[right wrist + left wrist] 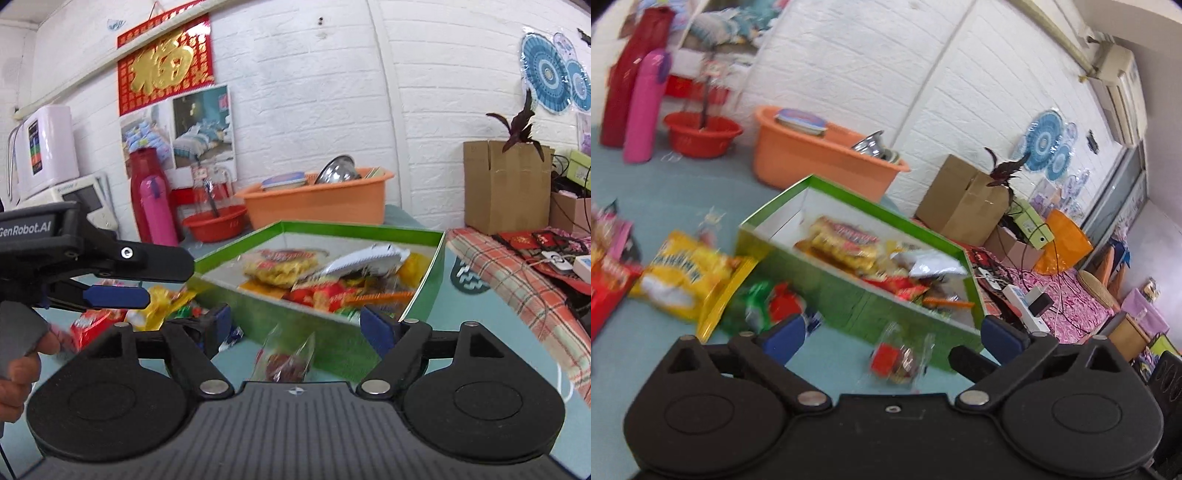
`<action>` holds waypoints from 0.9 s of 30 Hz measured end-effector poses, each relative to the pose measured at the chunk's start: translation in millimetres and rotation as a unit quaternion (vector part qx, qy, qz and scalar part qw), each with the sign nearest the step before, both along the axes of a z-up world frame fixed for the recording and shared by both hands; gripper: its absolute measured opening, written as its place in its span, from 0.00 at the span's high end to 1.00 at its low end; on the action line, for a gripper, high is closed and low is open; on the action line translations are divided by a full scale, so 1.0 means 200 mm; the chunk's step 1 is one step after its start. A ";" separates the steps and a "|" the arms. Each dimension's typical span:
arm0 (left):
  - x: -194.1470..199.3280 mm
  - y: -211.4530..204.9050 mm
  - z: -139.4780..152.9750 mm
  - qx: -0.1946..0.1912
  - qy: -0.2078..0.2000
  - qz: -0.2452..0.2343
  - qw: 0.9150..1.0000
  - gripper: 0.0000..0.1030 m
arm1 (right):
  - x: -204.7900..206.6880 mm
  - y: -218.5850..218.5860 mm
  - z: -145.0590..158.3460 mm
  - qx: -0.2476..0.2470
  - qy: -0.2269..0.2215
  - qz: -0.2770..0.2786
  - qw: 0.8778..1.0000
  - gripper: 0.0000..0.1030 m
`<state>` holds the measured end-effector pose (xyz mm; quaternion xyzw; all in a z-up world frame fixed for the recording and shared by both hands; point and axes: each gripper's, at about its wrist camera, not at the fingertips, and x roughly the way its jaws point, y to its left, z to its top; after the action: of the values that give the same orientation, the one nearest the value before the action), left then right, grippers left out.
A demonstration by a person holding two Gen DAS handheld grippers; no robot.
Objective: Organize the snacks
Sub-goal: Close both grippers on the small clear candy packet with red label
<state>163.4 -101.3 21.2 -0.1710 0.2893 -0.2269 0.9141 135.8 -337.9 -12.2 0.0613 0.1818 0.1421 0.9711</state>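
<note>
A green box (849,299) (432,266) with a white inside sits on the pale blue table and holds several snack packets, among them a yellow noodle pack (846,240) (284,266). A small clear packet with red contents (899,360) (286,360) lies on the table just before the box's near wall. My left gripper (892,334) is open, nothing between its blue pads. My right gripper (295,325) is open too, with the clear packet lying below and between its fingers, untouched. Loose packets lie left of the box: a yellow bag (683,275), a green and red one (768,302).
An orange tub (812,155) (317,199) with metal bowls, a red basin (701,134) and a pink flask (641,107) stand behind the box. A cardboard box (506,184) and cables sit at right. The left gripper (114,297) and a hand (22,373) show at left.
</note>
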 end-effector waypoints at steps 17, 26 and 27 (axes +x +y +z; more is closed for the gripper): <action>-0.28 0.37 -0.20 -0.018 0.034 0.090 0.995 0.00 | 0.12 0.21 -0.14 -0.019 0.072 0.018 0.997 0.00; -0.21 0.37 -0.19 -0.003 0.027 0.062 0.998 0.00 | 0.26 0.23 -0.17 -0.050 0.089 -0.010 0.995 0.03; -0.19 0.35 -0.18 0.002 0.023 0.057 0.998 0.00 | 0.24 0.24 -0.16 -0.059 0.087 0.003 0.995 0.07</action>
<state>125.9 -30.8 -15.4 -0.1908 0.3003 -0.1699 0.9190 183.8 -289.9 -45.1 0.0156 0.2734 0.1280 0.9532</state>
